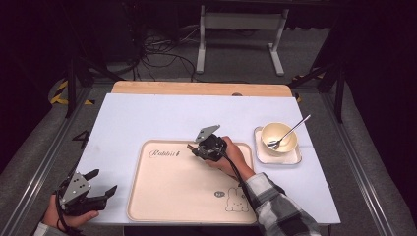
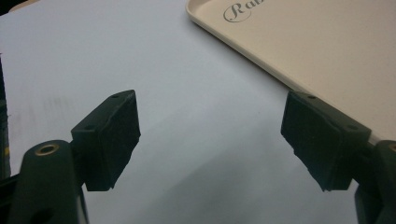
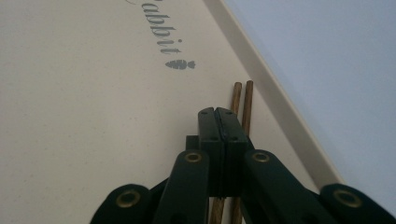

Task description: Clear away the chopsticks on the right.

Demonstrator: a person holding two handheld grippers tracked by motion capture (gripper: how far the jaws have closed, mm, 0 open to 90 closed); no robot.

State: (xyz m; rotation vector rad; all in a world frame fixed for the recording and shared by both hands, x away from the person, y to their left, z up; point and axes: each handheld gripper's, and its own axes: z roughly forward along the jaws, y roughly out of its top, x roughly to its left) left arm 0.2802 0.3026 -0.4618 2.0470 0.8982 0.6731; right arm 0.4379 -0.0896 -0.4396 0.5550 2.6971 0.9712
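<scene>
Right gripper view: the right gripper (image 3: 218, 114) is seen with jaws pressed fully together over the beige tray (image 3: 84, 116), and a pair of brown chopsticks (image 3: 243, 100) is clamped beneath them (tips near the tray's rim). Left gripper (image 2: 210, 135) jaws are spread wide above the white table cover (image 2: 140, 56), nothing being held or touched.

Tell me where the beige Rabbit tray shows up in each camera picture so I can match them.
High view: the tray lies at lower centre of the white table, under the right gripper.
Left gripper view: its corner fills the upper right.
Right gripper view: it spreads across the left and centre, with the chopsticks above it.
Shared landmark: the printed Rabbit lettering.
</scene>
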